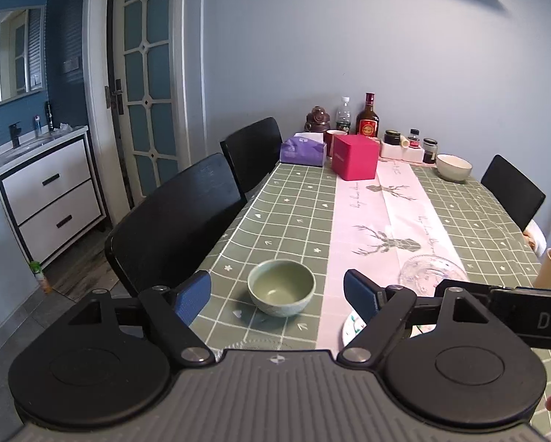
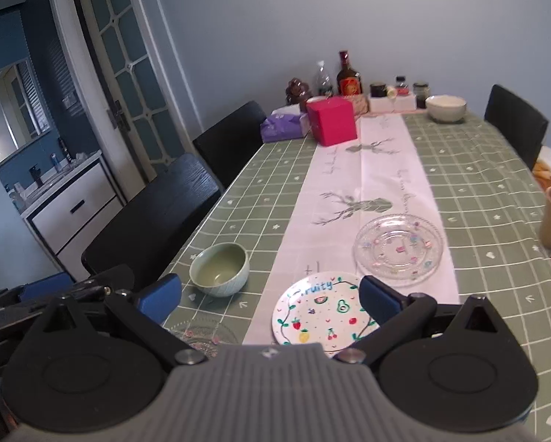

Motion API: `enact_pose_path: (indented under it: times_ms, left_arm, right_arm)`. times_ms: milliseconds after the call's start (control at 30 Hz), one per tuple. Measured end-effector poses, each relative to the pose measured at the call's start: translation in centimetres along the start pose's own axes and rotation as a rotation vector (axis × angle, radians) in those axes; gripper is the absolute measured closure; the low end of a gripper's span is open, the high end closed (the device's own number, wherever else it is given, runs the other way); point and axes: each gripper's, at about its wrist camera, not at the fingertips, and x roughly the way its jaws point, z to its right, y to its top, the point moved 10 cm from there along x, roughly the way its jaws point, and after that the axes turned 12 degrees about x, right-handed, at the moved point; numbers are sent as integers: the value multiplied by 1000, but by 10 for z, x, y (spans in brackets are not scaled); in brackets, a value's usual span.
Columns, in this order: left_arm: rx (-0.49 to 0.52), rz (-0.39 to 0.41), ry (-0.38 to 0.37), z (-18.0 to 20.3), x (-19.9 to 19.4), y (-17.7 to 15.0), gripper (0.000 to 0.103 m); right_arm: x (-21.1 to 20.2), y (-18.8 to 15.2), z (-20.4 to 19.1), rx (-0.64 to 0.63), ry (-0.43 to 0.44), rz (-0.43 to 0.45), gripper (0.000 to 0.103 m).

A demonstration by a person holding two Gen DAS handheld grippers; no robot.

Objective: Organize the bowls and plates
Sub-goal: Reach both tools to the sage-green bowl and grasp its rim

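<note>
Both empty | left hand-held gripper (image 1: pixel 277 296) spreading wide over green bowl (image 1: pixel 281 287) | right hand-held gripper (image 2: pixel 272 300) spread above fruit plate (image 2: pixel 321 313) | going slow, pinching rims gently

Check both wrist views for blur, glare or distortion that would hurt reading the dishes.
Left wrist view: sharp, strong fisheye bending of the door frame; the green bowl reads clearly, the clear glass plate is faint and half hidden. Right wrist view: slightly softer, corners vignetted; the fruit-print plate is legible, with mild sheen on the glass plate.
</note>
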Motion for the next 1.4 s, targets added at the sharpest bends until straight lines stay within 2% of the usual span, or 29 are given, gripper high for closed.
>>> enact_pose_path:
  times_ms: [133,267,400,567,700,867,967,1133,1267,1400]
  left_arm:
    - [-28,-24,15,-7,21,8,7]
    - [-60,-73,27,-13,45,10,7]
    - [-28,-145,11,-14,64,2,7]
    - [-55,-190,20,-24,92,0,7]
    - [-89,-247,43,-37,119,-4,7]
    - [-140,-308,3,-49,151,-11,10]
    - [-136,-390,-57,-45,173,-22,10]
    - [-137,-491,-61,-44,199,-39,17]
    - [-138,-500,-74,-48,214,-39,18]
    - [-145,-513,-75,-52,230,-40,29]
  right_arm:
    - [19,10,-6,-31,-3,-14,3]
    - [46,16,-9,-52,-5,-76,3]
    - [71,17,-10,-40,20,-136,3]
    - [102,15,-10,-92,-46,-152,3]
    - [126,8,-16,-81,-40,-191,3]
    - [157,-9,-23,-77,-34,-249,3]
    - [176,-22,-28,-94,-43,-304,3]
    - [202,-39,-30,-83,-62,-370,3]
    - [218,-48,-37,-84,-65,-394,3]
    - [236,-51,-42,-74,-76,-418,4]
